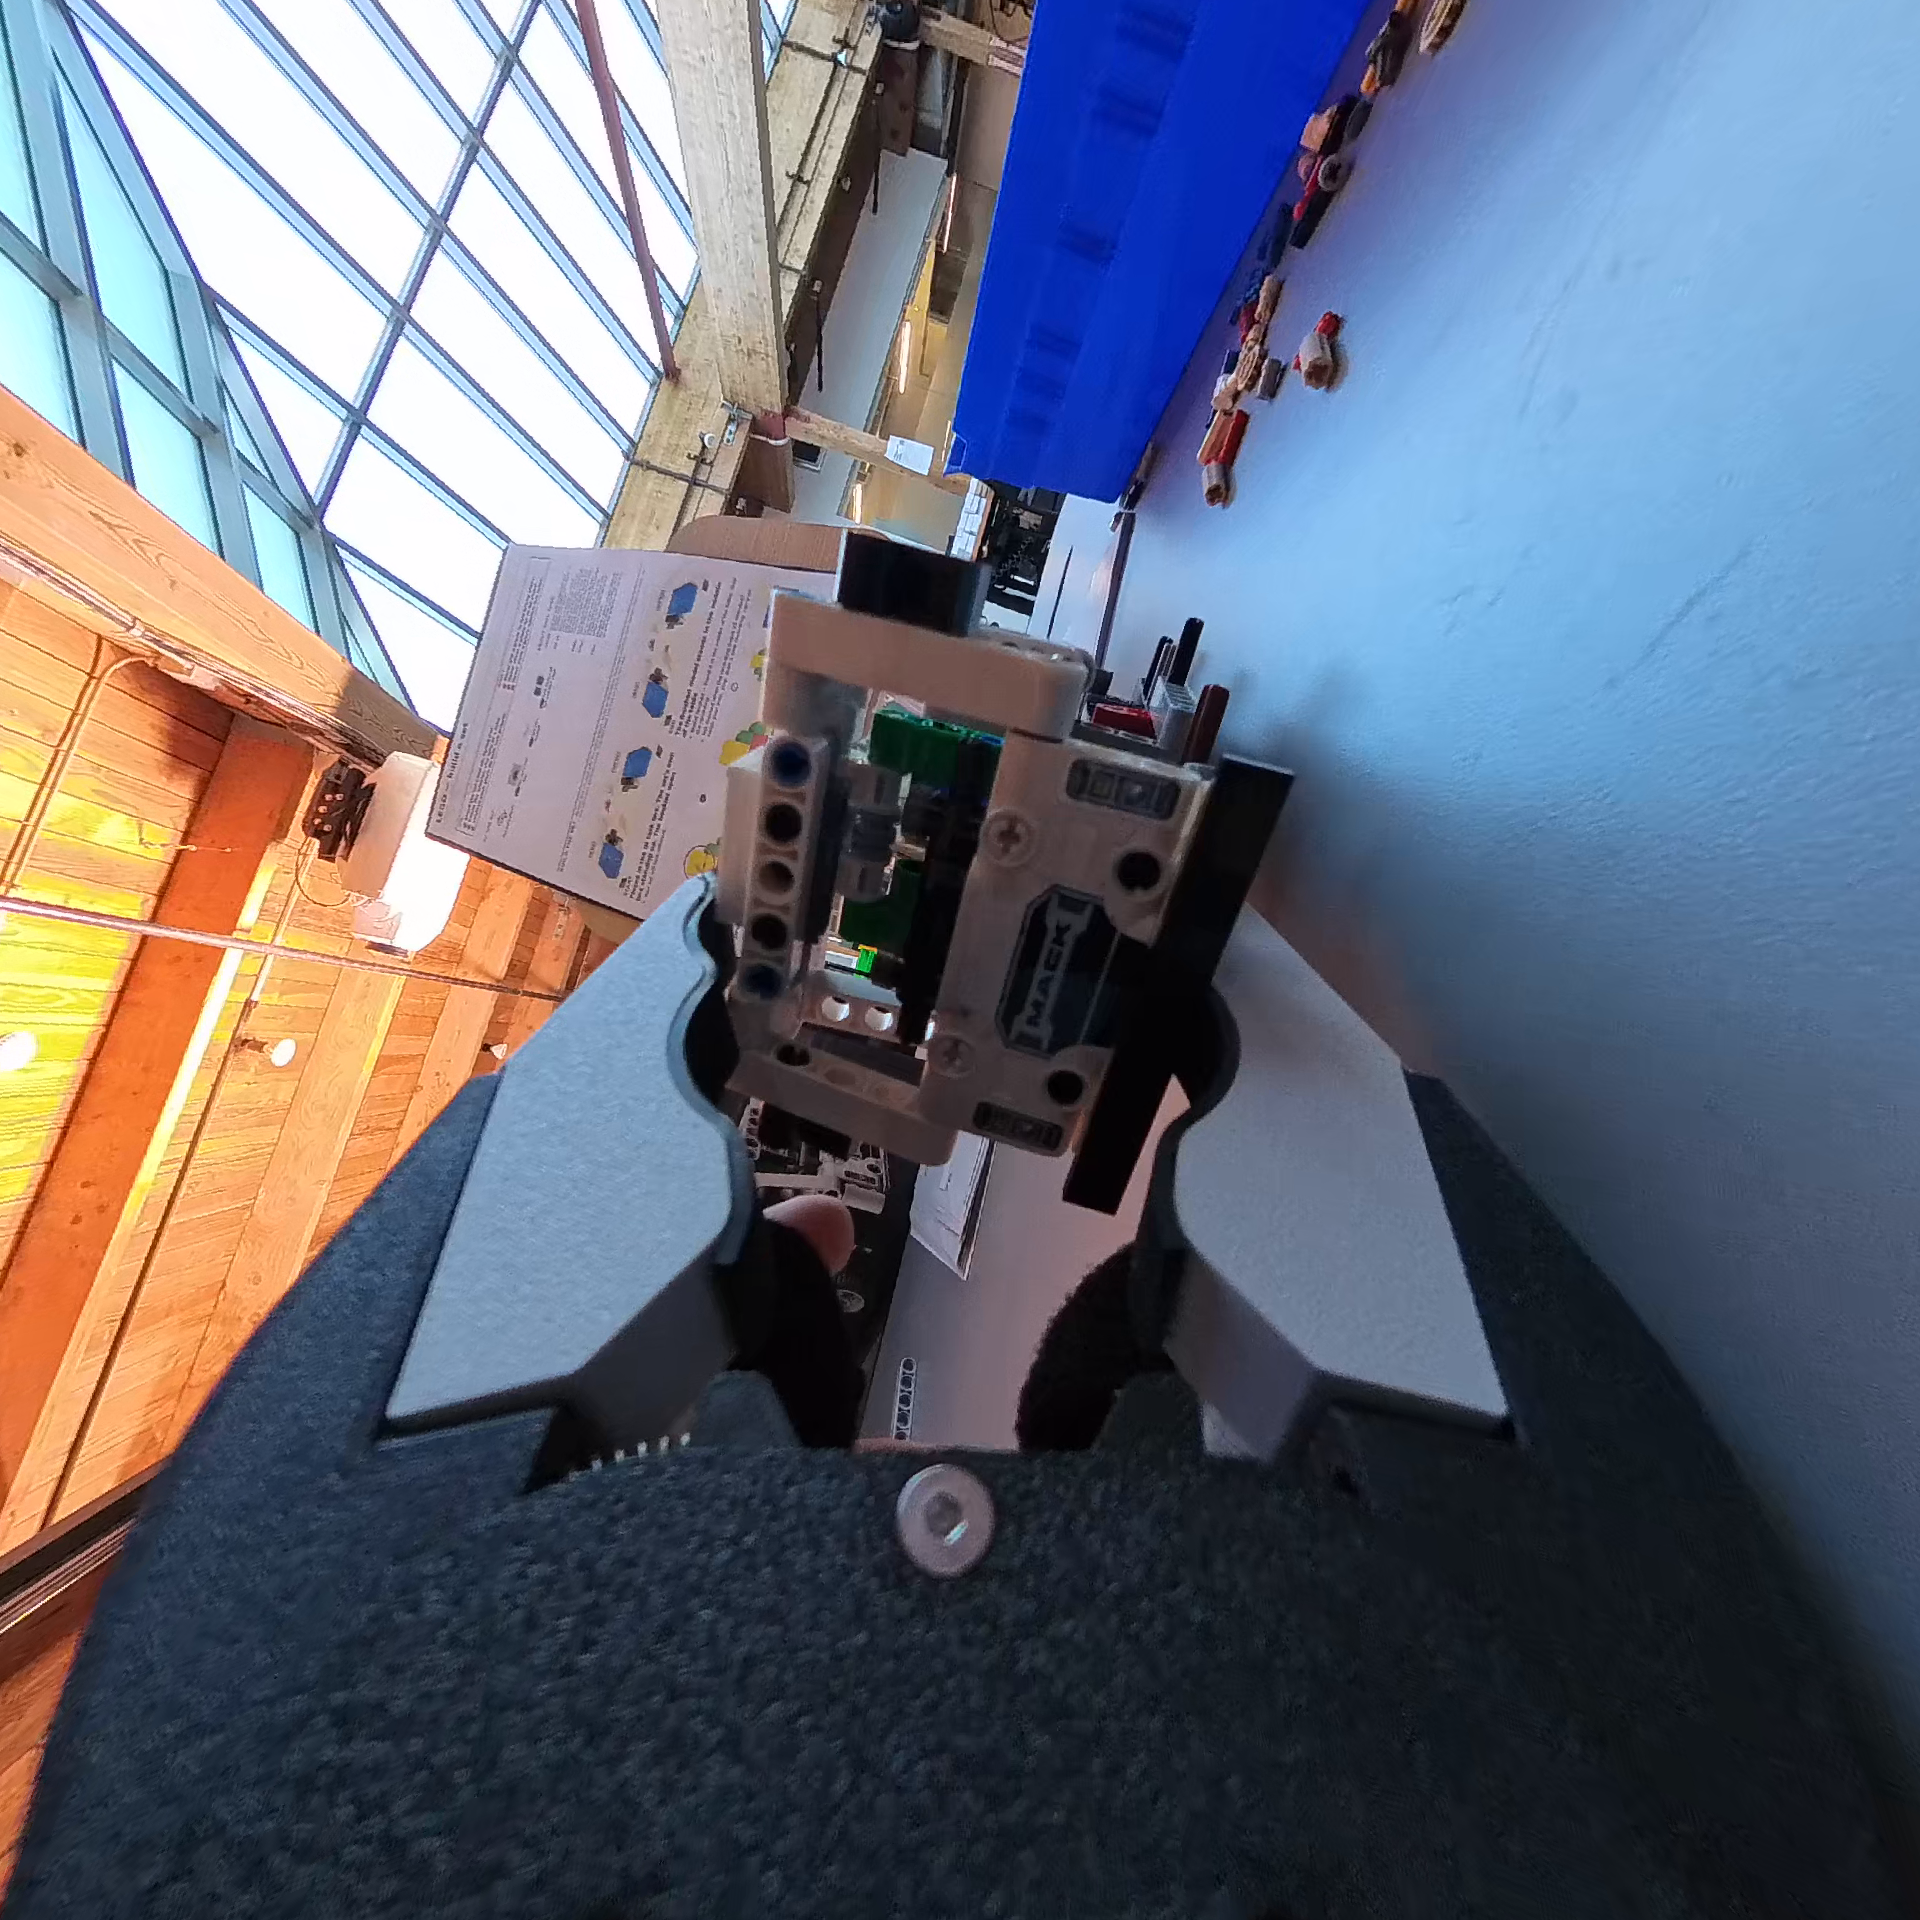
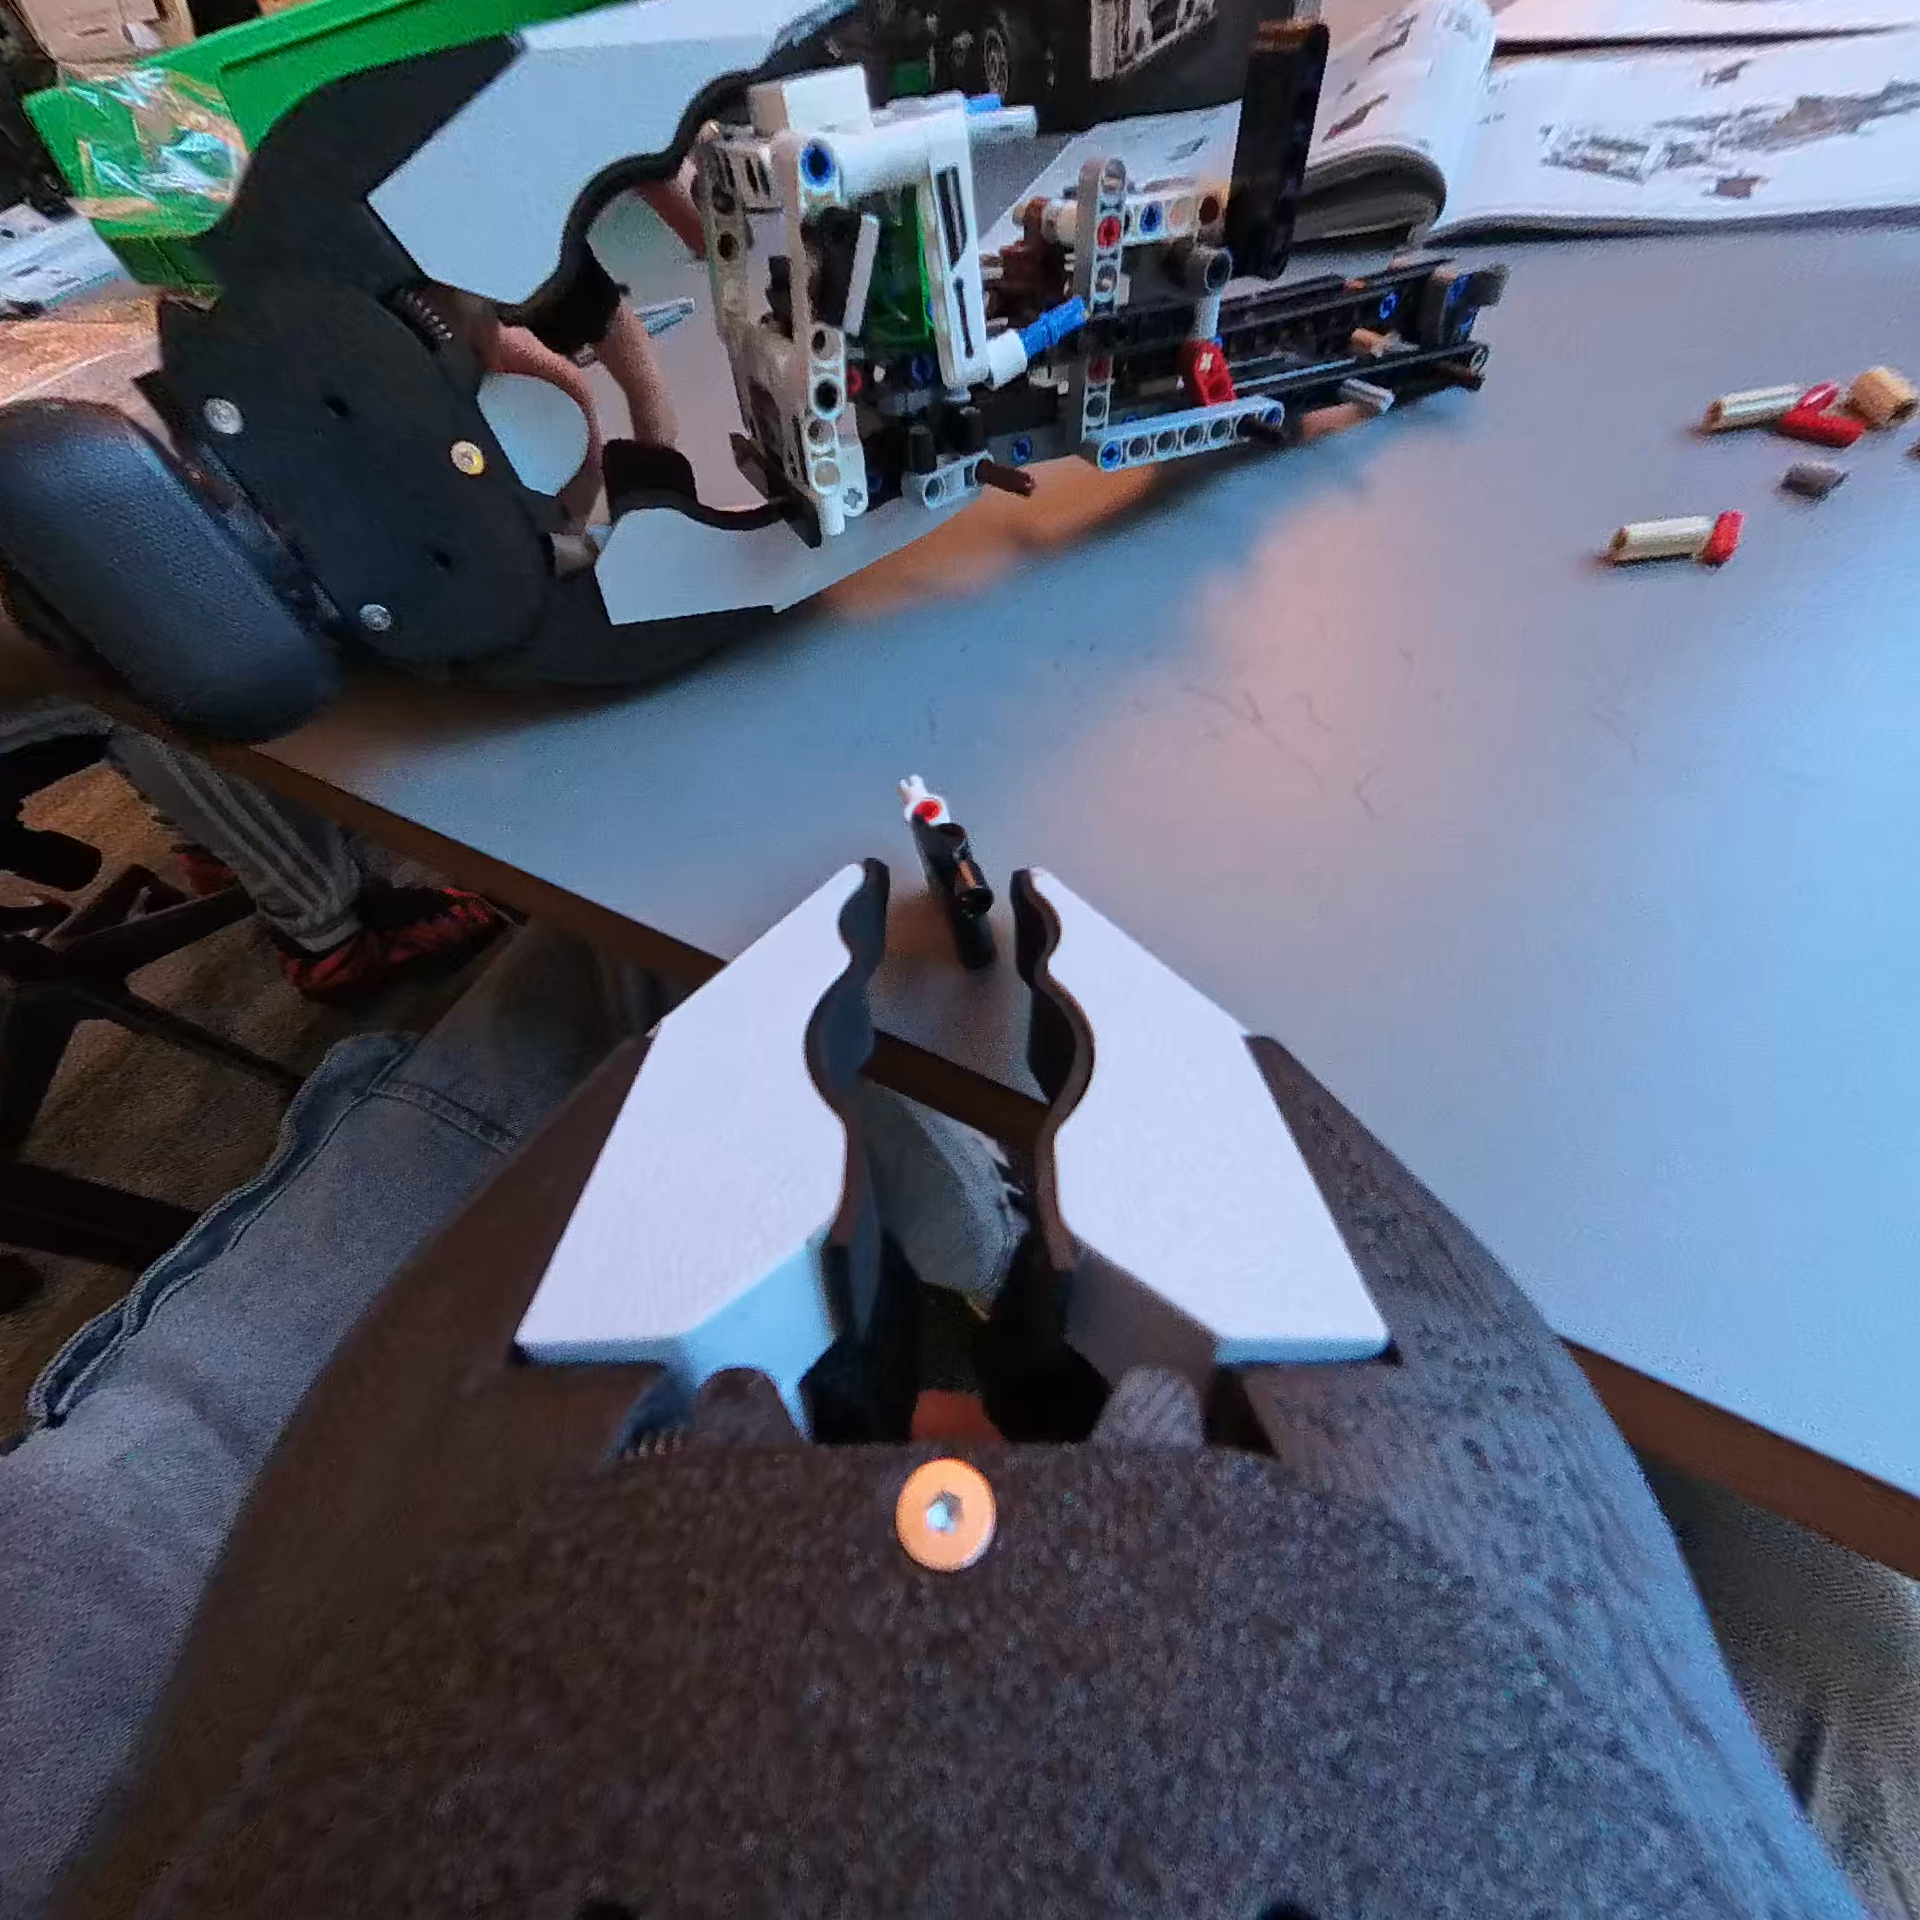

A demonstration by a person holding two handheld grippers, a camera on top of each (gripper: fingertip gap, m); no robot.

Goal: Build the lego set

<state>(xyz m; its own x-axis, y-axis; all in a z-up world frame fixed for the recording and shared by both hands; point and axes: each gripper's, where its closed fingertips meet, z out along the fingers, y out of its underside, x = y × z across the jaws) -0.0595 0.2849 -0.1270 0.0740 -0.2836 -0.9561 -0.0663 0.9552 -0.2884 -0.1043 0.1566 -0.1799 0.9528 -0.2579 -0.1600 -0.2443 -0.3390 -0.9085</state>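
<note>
My left gripper (image 1: pixel 971 920) is shut on the front end of a partly built lego truck chassis (image 1: pixel 1039 883) of white, grey, black and green parts. The right wrist view shows that gripper (image 2: pixel 790 343) holding the long chassis (image 2: pixel 1195 332) with its far end resting on the grey table (image 2: pixel 1351 779). My right gripper (image 2: pixel 951 883) is open near the table's front edge. A small black pin with a white and red tip (image 2: pixel 956 883) lies on the table between its fingertips, untouched.
Loose tan and red pieces (image 2: pixel 1673 540) lie at the right, more near an open instruction booklet (image 2: pixel 1662 125). A blue bin (image 1: pixel 1122 239), a row of loose parts (image 1: pixel 1278 343) and a printed sheet (image 1: pixel 613 727) show in the left wrist view. A green box (image 2: pixel 208 114) stands far left. Tip to tip, the grippers are about 15 centimetres apart.
</note>
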